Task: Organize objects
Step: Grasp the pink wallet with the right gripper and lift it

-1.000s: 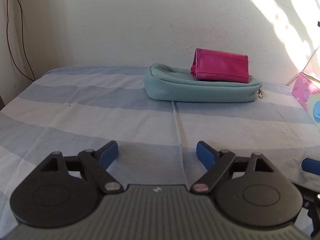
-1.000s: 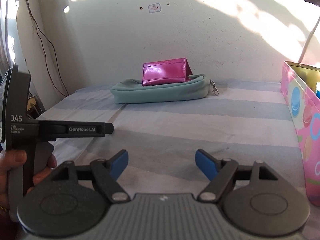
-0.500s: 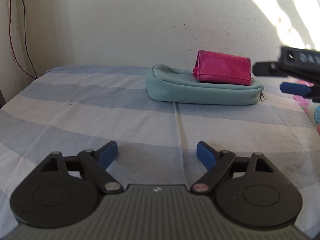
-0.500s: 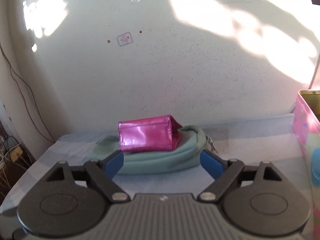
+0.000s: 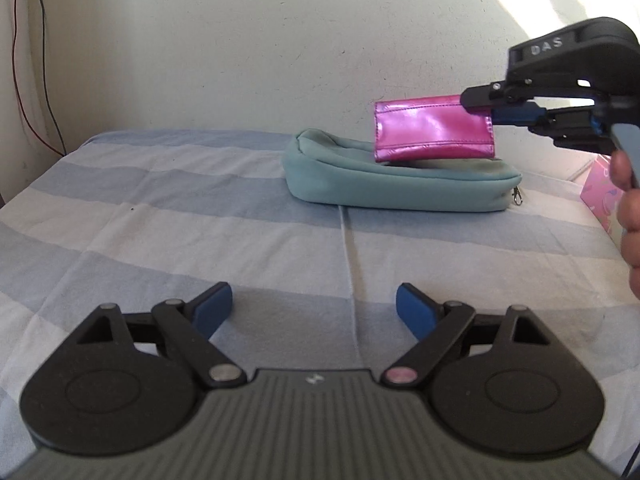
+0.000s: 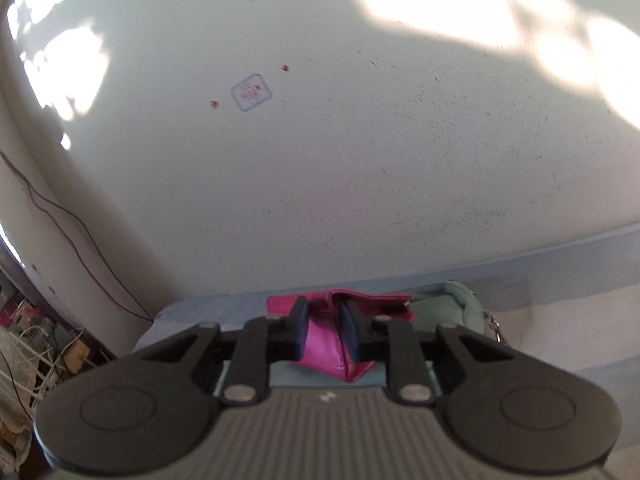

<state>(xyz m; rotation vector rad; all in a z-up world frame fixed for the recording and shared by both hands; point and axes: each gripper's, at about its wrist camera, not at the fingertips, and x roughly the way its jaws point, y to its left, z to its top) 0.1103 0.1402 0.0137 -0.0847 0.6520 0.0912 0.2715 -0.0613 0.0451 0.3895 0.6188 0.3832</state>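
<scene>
A shiny pink wallet rests on a teal pouch at the back of the striped bed sheet. My right gripper is shut on the pink wallet; its fingers pinch the wallet's right end, seen in the left wrist view. The wallet looks tilted, its right end raised off the pouch. The teal pouch also shows behind the wallet in the right wrist view. My left gripper is open and empty, low over the sheet in front of the pouch.
A pink patterned box stands at the right edge of the bed. A white wall rises right behind the pouch. Cables and clutter lie off the bed's left side. A red wire hangs down the wall at the left.
My right gripper moved forward to the pouch and closed on the pink wallet, tipping its right end up. My left gripper stayed open in about the same place.
</scene>
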